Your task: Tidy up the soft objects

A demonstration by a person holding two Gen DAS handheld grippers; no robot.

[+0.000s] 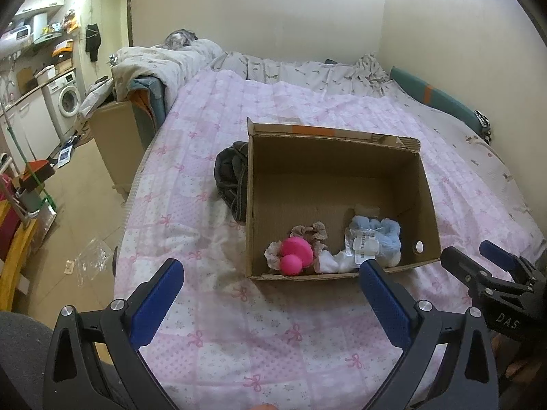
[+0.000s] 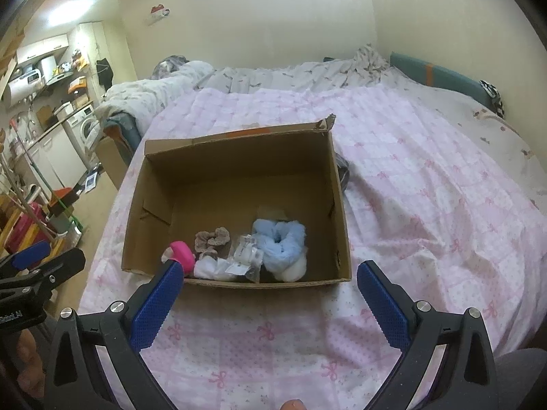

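An open cardboard box (image 1: 335, 157) (image 2: 236, 157) stands on a pink quilted bed. Inside lie a pink plush toy (image 1: 295, 253) (image 2: 181, 252), a beige scrunchie (image 1: 312, 232) (image 2: 212, 237), a light blue fluffy item (image 1: 379, 232) (image 2: 282, 239), a white soft item (image 1: 333, 263) (image 2: 213, 268) and a plastic packet with a label (image 1: 364, 247) (image 2: 246, 256). A dark garment (image 1: 230, 179) lies outside the box against its left wall. My left gripper (image 1: 270, 285) is open and empty, just short of the box's near wall. My right gripper (image 2: 270, 287) is open and empty, likewise in front of the box.
The pink quilt (image 1: 239, 324) (image 2: 427, 205) covers the bed; a grey duvet (image 1: 164, 65) is piled at its far end. Left of the bed are the floor (image 1: 78, 212), a cardboard box (image 1: 116, 147), a washing machine (image 1: 66, 99) and a plastic bag (image 1: 90, 256).
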